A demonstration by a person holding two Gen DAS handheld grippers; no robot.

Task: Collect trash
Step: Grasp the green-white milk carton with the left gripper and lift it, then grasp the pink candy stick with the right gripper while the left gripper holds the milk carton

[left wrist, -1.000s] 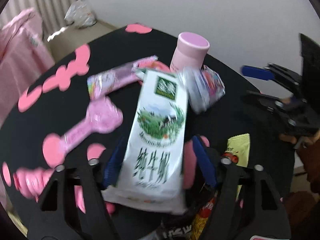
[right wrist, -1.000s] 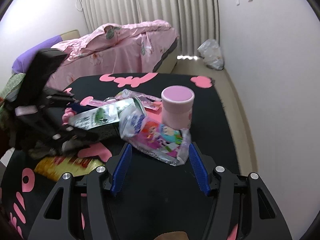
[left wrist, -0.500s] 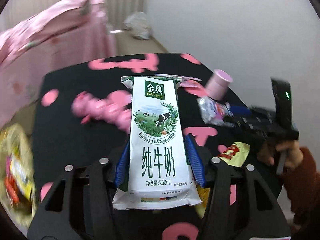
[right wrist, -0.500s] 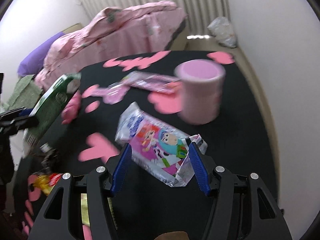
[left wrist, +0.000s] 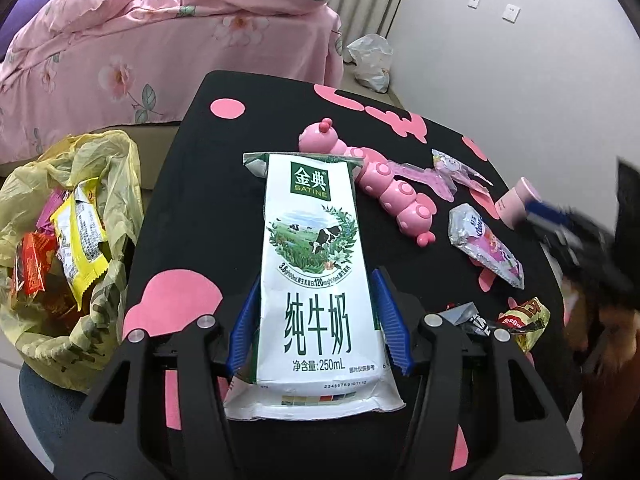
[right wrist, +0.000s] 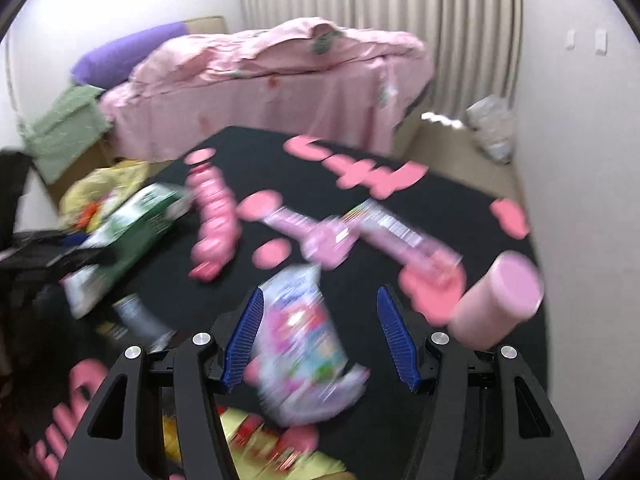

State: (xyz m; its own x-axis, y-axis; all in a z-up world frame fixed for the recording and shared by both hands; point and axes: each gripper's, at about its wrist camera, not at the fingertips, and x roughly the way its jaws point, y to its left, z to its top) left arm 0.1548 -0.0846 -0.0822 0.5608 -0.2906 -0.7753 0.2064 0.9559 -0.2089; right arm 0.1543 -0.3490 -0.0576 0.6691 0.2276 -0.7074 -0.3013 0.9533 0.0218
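Observation:
My left gripper [left wrist: 318, 326] is shut on a white and green milk carton [left wrist: 316, 264] and holds it above the black table [left wrist: 208, 200]. A yellow trash bag [left wrist: 68, 236] with several wrappers in it sits off the table's left edge. My right gripper [right wrist: 320, 340] is open, its fingers on either side of a pink cartoon snack pouch [right wrist: 298, 340] that lies on the table. That pouch also shows in the left wrist view [left wrist: 486, 246]. The right wrist view is blurred by motion.
On the table lie a pink caterpillar toy [left wrist: 384, 184], a pink wrapper [left wrist: 444, 172], a pink cup [right wrist: 500, 300], a red-yellow snack packet [left wrist: 524, 320] and a crumpled dark wrapper [left wrist: 468, 316]. A pink bed [left wrist: 160, 40] stands behind. A white bag [left wrist: 370, 62] lies by the wall.
My left gripper has swung left with the milk carton, and the trash bag has come into view. My right gripper has moved in over the cartoon pouch.

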